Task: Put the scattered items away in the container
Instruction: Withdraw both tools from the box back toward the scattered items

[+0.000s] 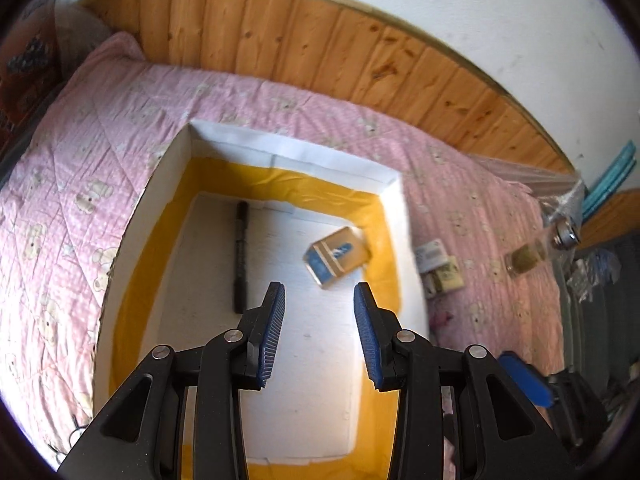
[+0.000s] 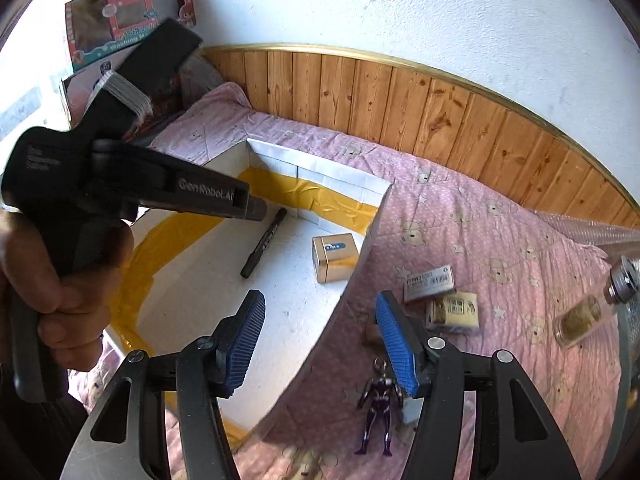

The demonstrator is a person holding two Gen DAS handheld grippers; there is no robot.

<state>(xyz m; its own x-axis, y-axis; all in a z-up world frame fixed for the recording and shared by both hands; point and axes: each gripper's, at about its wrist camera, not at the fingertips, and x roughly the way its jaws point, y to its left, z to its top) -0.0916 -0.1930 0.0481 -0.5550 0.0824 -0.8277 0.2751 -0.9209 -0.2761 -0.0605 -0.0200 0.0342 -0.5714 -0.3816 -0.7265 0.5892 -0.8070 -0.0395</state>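
- Right, my left gripper (image 1: 319, 312) hangs over the white box (image 1: 296, 156), jaws parted and nothing between them.
- Inside the box I see a black marker (image 1: 241, 258) lying flat on the floor and a small gold carton (image 1: 338, 258) near the right wall. In the left view the carton looks tilted and blurred, so I cannot tell whether it has settled.
- The box sits on the pink bed quilt (image 1: 100, 152) with its open top up, so anything let go above it lands inside, which is why I hover there.
- My right gripper (image 2: 320, 332) is spread wide and empty too, straddling the box's right wall (image 2: 344, 304): one finger over the inside, the other over the quilt.
- Outside the box, just beside that wall, lie a white labelled carton (image 2: 430, 282) and a cream carton (image 2: 454, 312), touching each other.
- A purple figure (image 2: 380, 404) lies on the quilt just beyond my right finger, and a small glass bottle (image 2: 588, 312) lies on its side well apart at the right edge.
- My read: two things are in, four remain, and the figure is nearest to my right gripper.
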